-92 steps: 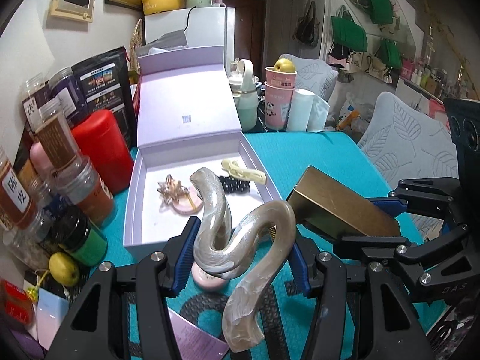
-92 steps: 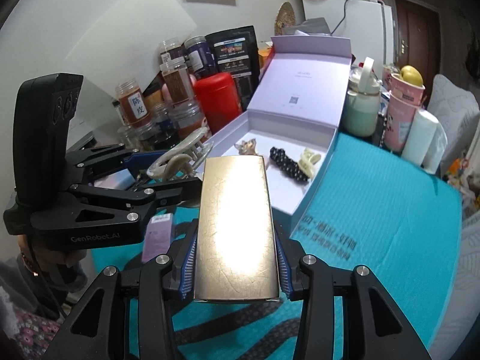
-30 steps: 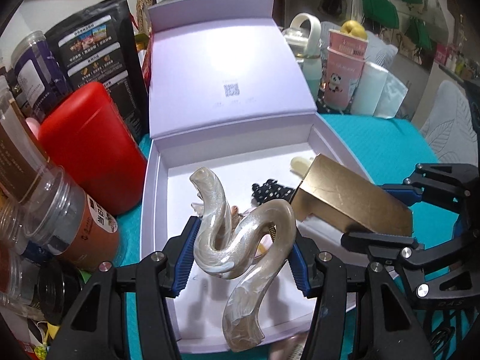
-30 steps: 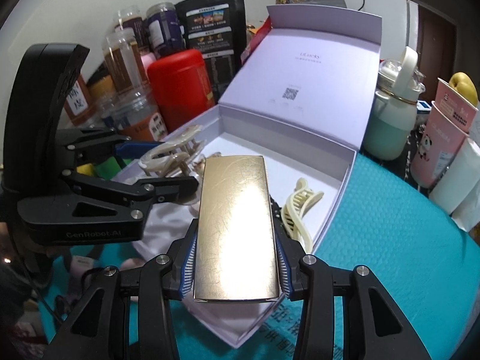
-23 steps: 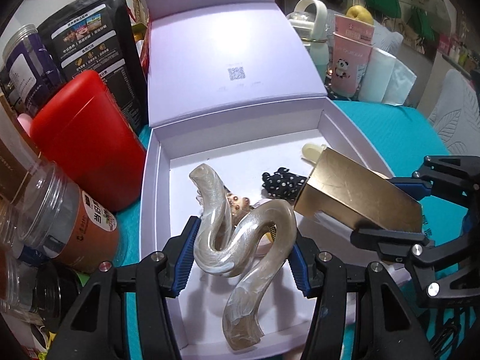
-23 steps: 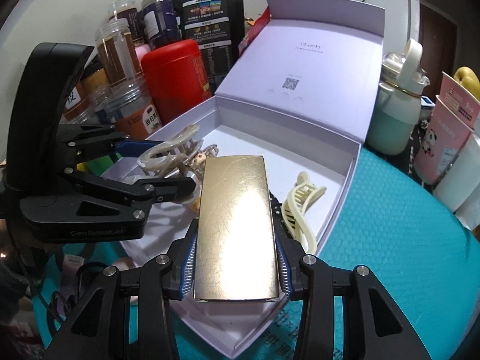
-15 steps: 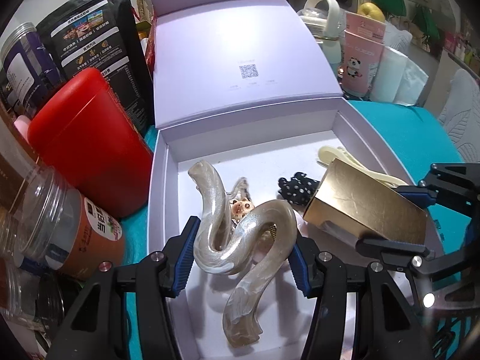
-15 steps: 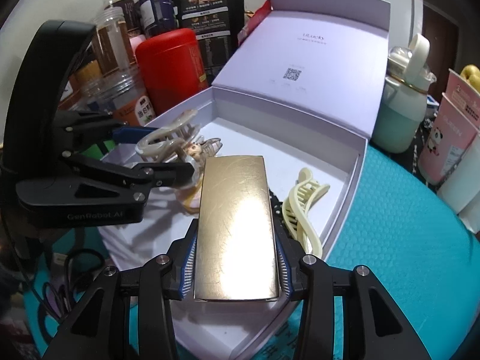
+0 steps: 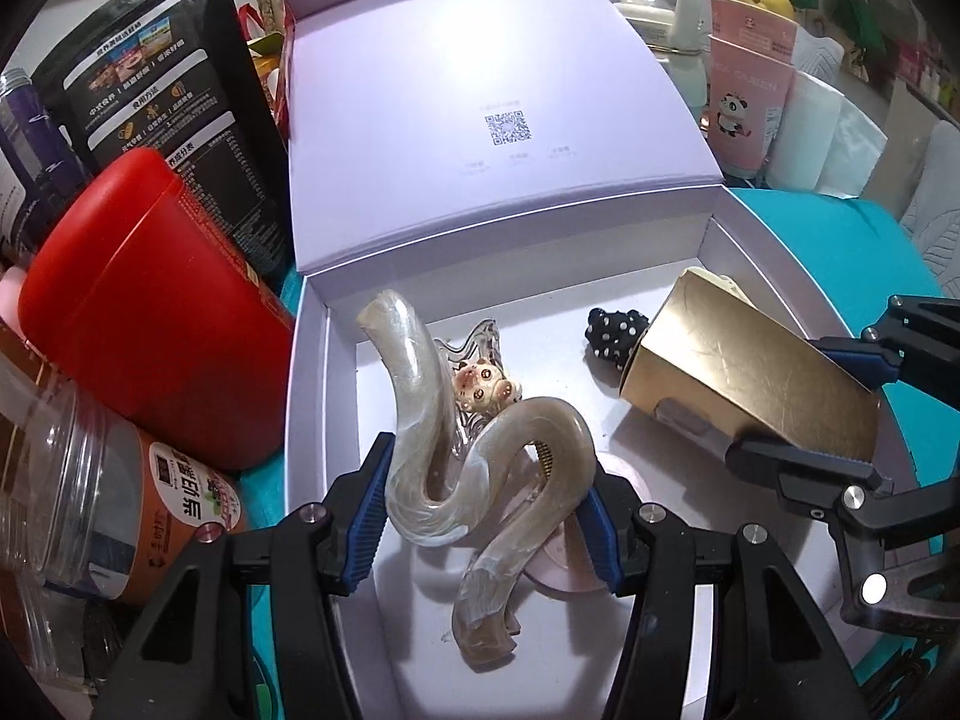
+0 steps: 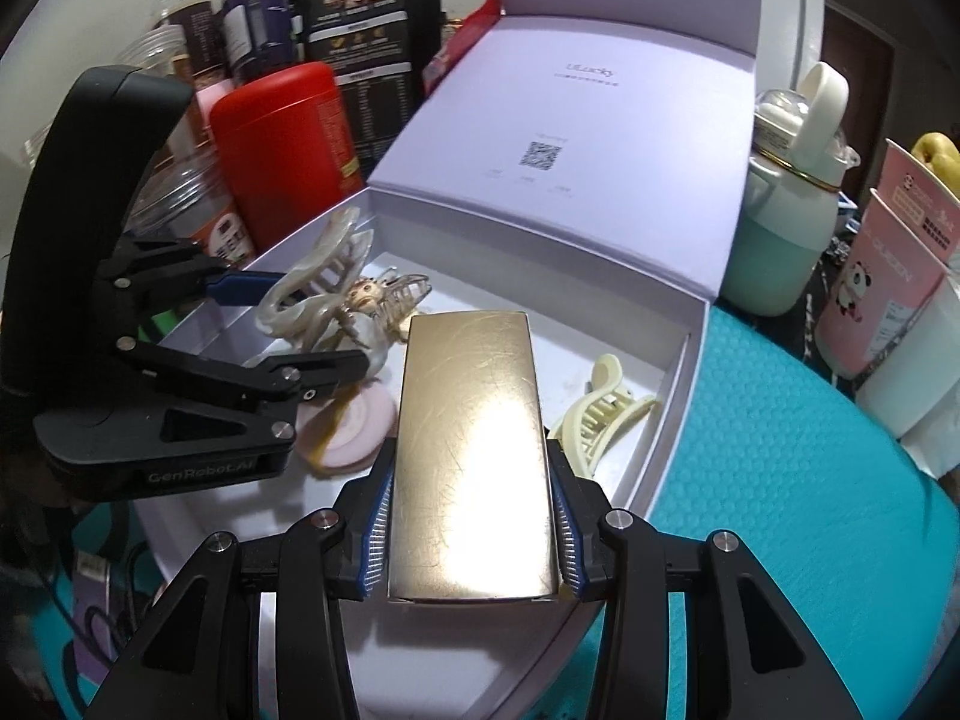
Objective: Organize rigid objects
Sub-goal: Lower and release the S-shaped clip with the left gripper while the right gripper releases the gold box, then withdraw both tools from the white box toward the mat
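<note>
My left gripper (image 9: 483, 516) is shut on a pearly S-shaped hair claw (image 9: 420, 396) and holds it just above the floor of the open lilac box (image 9: 309, 396), at its left side. My right gripper (image 10: 471, 531) is shut on a flat gold box (image 10: 471, 420), tilted down over the lilac box's right half (image 10: 678, 414). In the right wrist view the left gripper (image 10: 312, 324) and its claw (image 10: 312, 276) hang to the left of the gold box. A clear claw with a small animal charm (image 9: 483, 387), a black dotted hair tie (image 9: 612, 330), a pink round piece (image 9: 570, 564) and a cream claw clip (image 10: 600, 414) lie inside.
A red canister (image 9: 144, 324), clear jars (image 9: 90, 510) and black pouches (image 9: 156, 96) crowd the box's left side. The raised lid (image 9: 480, 120) stands behind. A mint bottle (image 10: 786, 228) and pink cups (image 10: 888, 276) stand at the right on the teal cover (image 10: 780, 480).
Both grippers have moved forward and down over the open box, which now fills more of each view. Each still holds its object as before.
</note>
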Motion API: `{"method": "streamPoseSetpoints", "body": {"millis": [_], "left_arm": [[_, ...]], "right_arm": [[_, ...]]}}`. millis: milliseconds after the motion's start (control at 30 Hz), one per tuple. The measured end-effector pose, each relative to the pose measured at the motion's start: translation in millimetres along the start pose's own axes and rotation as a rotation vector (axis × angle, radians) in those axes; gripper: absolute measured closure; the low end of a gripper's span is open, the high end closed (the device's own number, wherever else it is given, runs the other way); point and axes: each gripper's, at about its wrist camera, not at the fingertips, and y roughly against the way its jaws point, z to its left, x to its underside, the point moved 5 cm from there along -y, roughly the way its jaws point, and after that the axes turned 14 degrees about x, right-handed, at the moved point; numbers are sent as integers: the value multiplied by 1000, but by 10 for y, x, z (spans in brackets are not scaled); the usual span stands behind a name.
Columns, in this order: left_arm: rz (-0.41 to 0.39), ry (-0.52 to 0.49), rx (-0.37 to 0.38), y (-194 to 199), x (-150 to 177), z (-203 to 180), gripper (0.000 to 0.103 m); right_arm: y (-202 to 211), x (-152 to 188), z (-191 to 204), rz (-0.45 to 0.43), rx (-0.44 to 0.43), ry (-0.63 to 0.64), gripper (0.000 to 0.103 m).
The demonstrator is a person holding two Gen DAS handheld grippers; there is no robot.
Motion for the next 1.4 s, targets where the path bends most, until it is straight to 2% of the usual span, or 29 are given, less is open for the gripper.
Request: {"method": "streamPoseSetpoints", "body": {"millis": [300, 400, 500, 800, 1067, 1100, 1200, 1400], "left_arm": [[28, 64, 4, -22, 1, 46, 48], [21, 90, 35, -23, 1, 86, 48], [21, 103, 28, 0, 45, 64, 48], [50, 133, 25, 1, 131, 67, 48], [10, 145, 14, 106, 117, 42, 47], [4, 145, 12, 132, 109, 36, 47], [-18, 141, -3, 229, 95, 19, 27], [-59, 136, -15, 444, 90, -52, 27]], "right_arm": [[-9, -44, -51, 11, 14, -46, 59], [30, -39, -84, 17, 12, -59, 57], [111, -45, -119, -4, 52, -53, 50], [314, -21, -295, -29, 83, -89, 50], [448, 45, -377, -31, 94, -104, 50], [472, 54, -388, -33, 94, -108, 50], [553, 66, -414, -43, 95, -112, 50], [720, 47, -419, -71, 100, -112, 50]]}}
